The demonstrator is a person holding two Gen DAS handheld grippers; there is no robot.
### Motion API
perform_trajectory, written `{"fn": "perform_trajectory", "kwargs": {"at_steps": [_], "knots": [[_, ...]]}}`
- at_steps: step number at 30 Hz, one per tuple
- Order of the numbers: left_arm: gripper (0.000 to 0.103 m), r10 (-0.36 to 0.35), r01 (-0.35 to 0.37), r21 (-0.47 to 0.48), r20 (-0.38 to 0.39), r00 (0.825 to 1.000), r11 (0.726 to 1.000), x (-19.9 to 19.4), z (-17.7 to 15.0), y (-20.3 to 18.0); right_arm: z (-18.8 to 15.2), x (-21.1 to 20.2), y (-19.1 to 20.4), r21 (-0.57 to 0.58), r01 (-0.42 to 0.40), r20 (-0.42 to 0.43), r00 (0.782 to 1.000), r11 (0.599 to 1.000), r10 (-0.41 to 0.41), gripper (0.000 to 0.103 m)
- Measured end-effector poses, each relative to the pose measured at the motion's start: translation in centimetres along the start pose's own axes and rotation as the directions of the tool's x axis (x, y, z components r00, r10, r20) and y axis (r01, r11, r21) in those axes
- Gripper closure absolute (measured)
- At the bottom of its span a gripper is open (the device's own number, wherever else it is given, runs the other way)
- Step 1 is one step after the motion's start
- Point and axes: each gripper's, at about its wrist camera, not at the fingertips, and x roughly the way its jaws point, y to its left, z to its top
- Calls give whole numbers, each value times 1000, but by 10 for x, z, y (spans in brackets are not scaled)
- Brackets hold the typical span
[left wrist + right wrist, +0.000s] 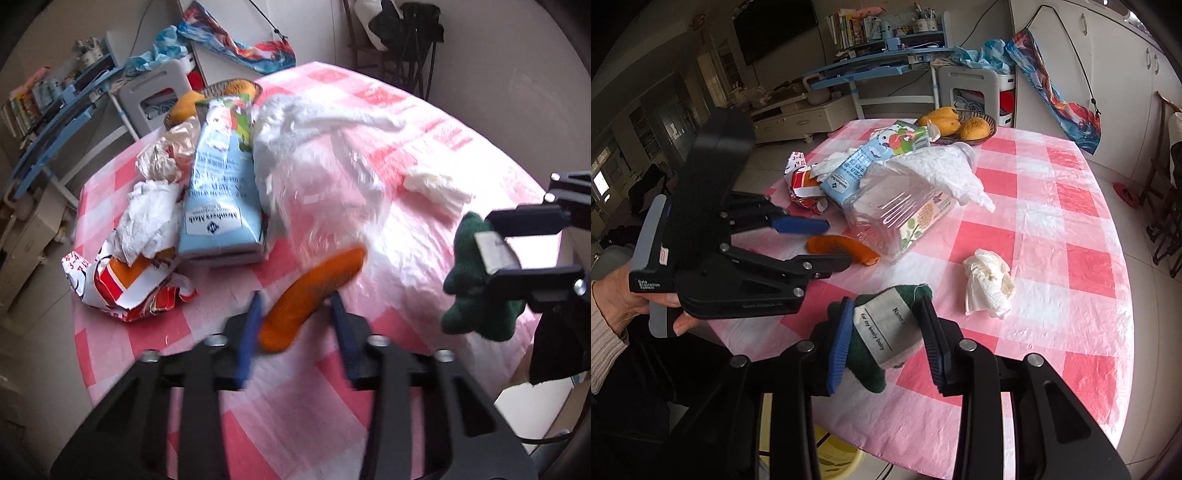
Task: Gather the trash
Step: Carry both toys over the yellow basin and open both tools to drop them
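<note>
An orange plush carrot (314, 299) lies on the checked tablecloth between my left gripper's (295, 321) open fingers, untouched as far as I can tell; it also shows in the right wrist view (842, 249). My right gripper (886, 332) is shut on a dark green plush piece with a white label (882, 328), held above the table's near edge; it shows at the right of the left wrist view (472, 280). A clear plastic bottle (894, 206) draped with white tissue (942, 166), a blue carton (218, 206), crumpled wrappers (125, 280) and a tissue wad (988, 282) lie on the table.
A basket of mangoes (964, 127) stands at the table's far edge. A blue desk (879, 62), a grey stool (975, 92) and cabinets stand beyond. A chair (1167, 206) stands at the right. A yellow bin (838, 458) sits below the near edge.
</note>
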Motion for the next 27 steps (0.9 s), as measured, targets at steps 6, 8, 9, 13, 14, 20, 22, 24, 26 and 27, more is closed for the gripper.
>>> {"fn": "perform_trajectory", "kwargs": {"at_steps": [6,8,9,13,14,20,22,24,26,27], "knots": [[87,-5,4,-34,-17,1000,999,-5,-4,3,0,-4,-3,0,0,4,1000,1000,0,66],[88,-9,7,-58,-29,1000,998,-9,-7,7,-1,-4,-3,-8,-13,2,1000,1000,13,66],[88,-5,3,-67,-32,999,998,-12,-8,9,-1,-5,-2,-8,-25,2,1000,1000,25,66],[89,21,-24,-113,-30,999,993,-32,-19,19,-1,-11,7,-24,-138,-18,990,990,138,66],[89,25,-29,-127,-28,999,991,-38,-21,21,-2,-10,11,-35,-173,-34,985,984,171,66],[89,54,-58,-235,-21,998,970,-76,-53,23,-20,-7,55,-172,-343,-164,934,923,317,66],[89,41,-47,-284,-27,999,958,-86,-69,23,-28,-3,70,-217,-387,-218,914,896,342,64],[88,47,-56,-308,-37,998,950,-93,-82,20,-35,0,82,-250,-420,-264,896,872,356,60],[88,44,-57,-332,-46,998,941,-100,-97,16,-40,0,91,-290,-416,-279,898,862,340,49],[88,39,-54,-345,-50,998,937,-104,-104,14,-40,-1,92,-299,-410,-275,901,861,334,47]]}}
